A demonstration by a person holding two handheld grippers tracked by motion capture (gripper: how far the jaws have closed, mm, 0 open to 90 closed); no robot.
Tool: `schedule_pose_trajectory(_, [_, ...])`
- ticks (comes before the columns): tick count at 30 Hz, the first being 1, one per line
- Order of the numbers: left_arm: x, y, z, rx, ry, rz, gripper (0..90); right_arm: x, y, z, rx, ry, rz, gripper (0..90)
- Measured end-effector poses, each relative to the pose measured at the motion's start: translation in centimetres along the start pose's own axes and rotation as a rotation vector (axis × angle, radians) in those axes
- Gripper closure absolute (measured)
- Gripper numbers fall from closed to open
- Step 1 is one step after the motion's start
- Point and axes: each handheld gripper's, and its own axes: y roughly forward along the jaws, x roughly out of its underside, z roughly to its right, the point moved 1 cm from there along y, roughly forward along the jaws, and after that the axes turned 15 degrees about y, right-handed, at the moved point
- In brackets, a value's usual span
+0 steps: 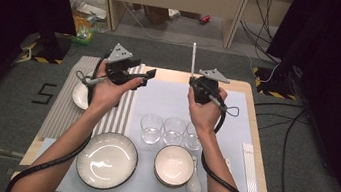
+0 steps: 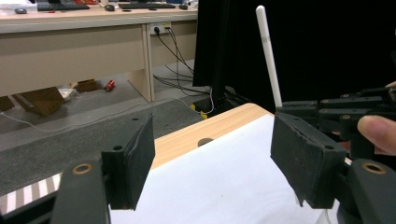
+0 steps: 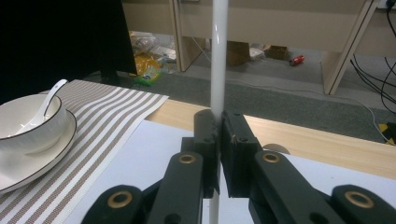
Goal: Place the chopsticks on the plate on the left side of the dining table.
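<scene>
White chopstick point(image 3: 218, 56) is already clamped upright in your right hand-held gripper point(image 3: 218, 154); your left hand-held gripper point(image 2: 212, 158), at nine o'clock, waits wide open, placing remains.

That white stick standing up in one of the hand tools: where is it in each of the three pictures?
High view: the white stick rises from the right gripper, above centre.
Left gripper view: upper right, upright against the black curtain.
Right gripper view: dead centre, clamped between the black jaws.
Shared landmark: the table's wooden far edge.
</scene>
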Motion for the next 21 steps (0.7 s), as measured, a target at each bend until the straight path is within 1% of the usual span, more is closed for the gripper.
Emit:
schedule_pose_trajectory(3, [-0.5, 0.7, 0.2, 0.005, 0.009, -0.008, 30.0, 0.0, 0.0, -0.2, -0.008, -0.001, 0.002, 85.6])
schedule_pose_trajectory(8, [-0.8, 1.3, 0.4, 0.011, 0.013, -0.008, 30.1, 0.1, 0.0, -0.5, -0.013, 0.006, 0.0, 85.6])
schedule_pose_trajectory(9, [-1.0, 1.6, 0.5, 0.01, 0.014, -0.01, 30.1, 0.1, 0.0, -0.6, -0.016, -0.007, 0.002, 85.6])
schedule_pose_trajectory(10, [-1.0, 1.7, 0.5, 0.014, 0.02, -0.01, 30.2, 0.1, 0.0, -0.6, -0.018, -0.005, 0.001, 85.6])
schedule_pose_trajectory(15, [-1.3, 2.2, 0.6, 0.013, 0.02, -0.009, 30.6, 0.2, 0.1, -0.8, -0.022, -0.003, -0.003, 85.6])
schedule_pose_trajectory(20, [-1.7, 2.8, 0.9, 0.022, 0.023, -0.002, 30.8, 0.3, 0.0, -1.1, -0.025, -0.003, -0.007, 85.6])
schedule_pose_trajectory(21, [-1.8, 3.1, 1.0, 0.024, 0.022, 0.0, 30.8, 0.4, 0.1, -1.1, -0.025, -0.012, -0.01, 85.6])
